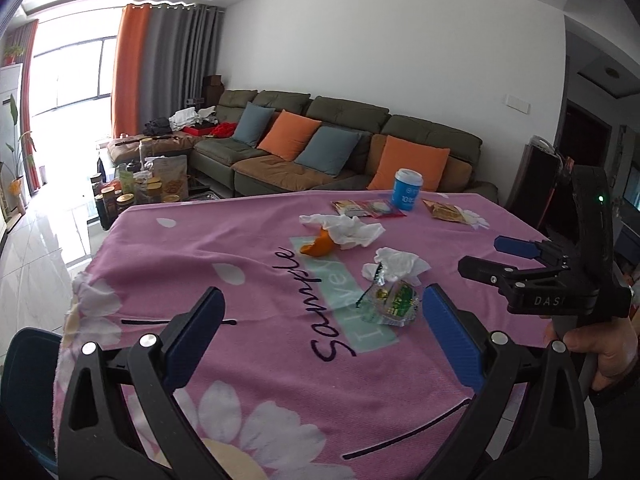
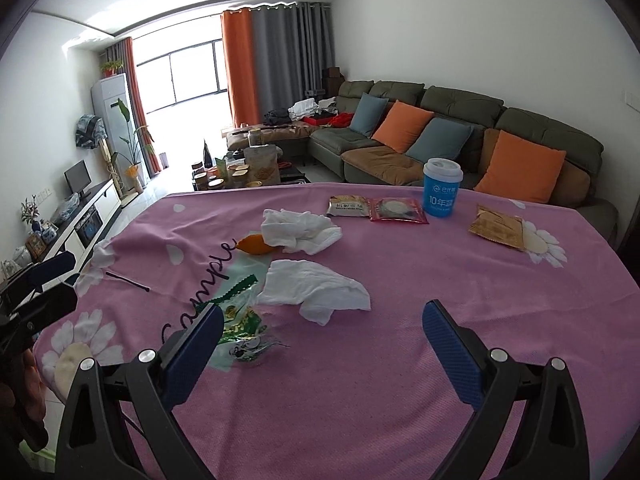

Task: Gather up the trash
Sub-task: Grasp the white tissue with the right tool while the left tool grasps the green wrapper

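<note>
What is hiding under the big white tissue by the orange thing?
One end of the orange peel is tucked under the crumpled tissue; the rest pokes out onto the pink cloth. Anything else beneath is covered.

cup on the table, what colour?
Blue paper cup with a white lid; clearest in the right wrist view.

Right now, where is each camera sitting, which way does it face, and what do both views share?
Left wrist: sits on the left gripper, looking across the pink tablecloth toward the sofa; its open fingers, the right gripper and a hand show.
Right wrist: sits on the right gripper, facing the same way; its open fingers and the left gripper at the left edge show.
Shared: tissues, green wrapper, blue cup, orange peel.
</note>
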`<state>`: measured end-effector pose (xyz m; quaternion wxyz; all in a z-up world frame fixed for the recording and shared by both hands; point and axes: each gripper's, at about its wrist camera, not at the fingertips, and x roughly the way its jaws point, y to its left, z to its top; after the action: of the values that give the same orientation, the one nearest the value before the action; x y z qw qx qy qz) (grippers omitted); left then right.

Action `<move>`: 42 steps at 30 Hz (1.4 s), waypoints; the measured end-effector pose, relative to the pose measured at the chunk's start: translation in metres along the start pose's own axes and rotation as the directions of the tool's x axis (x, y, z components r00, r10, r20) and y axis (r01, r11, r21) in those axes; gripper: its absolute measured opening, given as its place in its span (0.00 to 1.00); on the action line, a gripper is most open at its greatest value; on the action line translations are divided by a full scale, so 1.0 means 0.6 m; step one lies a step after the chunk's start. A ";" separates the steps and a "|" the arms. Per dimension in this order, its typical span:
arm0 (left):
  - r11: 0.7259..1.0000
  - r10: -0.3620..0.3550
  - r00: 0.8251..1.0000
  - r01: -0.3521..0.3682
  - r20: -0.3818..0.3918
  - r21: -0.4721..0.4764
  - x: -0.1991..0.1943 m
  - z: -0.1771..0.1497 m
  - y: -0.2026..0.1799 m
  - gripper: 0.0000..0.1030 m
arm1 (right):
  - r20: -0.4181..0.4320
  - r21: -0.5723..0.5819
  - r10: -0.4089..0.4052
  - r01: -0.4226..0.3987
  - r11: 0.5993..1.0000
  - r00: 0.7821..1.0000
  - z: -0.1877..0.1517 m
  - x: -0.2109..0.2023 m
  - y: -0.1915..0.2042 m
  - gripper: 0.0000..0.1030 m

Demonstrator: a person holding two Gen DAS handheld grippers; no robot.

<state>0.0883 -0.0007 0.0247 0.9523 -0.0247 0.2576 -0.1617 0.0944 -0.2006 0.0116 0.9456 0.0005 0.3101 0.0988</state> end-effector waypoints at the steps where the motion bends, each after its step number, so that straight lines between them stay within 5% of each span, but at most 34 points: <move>1: 1.000 -0.012 1.000 0.012 -0.011 0.003 0.009 0.000 -0.007 0.95 | -0.004 0.000 0.000 0.000 1.000 1.000 0.002 0.004 -0.003 0.93; 15: 0.987 -0.158 0.983 0.158 -0.099 -0.002 0.129 0.000 -0.039 0.94 | -0.094 0.004 0.043 -0.042 0.999 0.995 0.037 0.089 -0.016 0.93; 25: 0.982 -0.187 0.966 0.188 -0.180 -0.012 0.197 -0.004 -0.042 0.94 | -0.135 0.057 0.100 -0.093 0.994 0.986 0.051 0.130 -0.041 0.83; 33: 0.975 -0.207 0.939 0.221 -0.273 0.020 0.235 -0.012 -0.066 0.71 | -0.216 0.019 0.142 -0.141 0.990 0.966 0.044 0.166 -0.025 0.66; 38: 0.968 -0.233 0.911 0.252 -0.339 0.012 0.261 -0.017 -0.074 0.57 | -0.256 0.015 0.161 -0.163 0.986 0.953 0.037 0.180 -0.022 0.39; 42: 0.959 -0.263 0.895 0.283 -0.361 0.002 0.270 -0.019 -0.078 0.51 | -0.272 0.023 0.184 -0.185 0.983 0.944 0.031 0.185 -0.022 0.28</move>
<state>0.2007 -0.0965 -0.0575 0.8578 -0.0048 0.4155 -0.3025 0.1952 -0.1915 -0.0393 0.8804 0.0143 0.4359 0.1864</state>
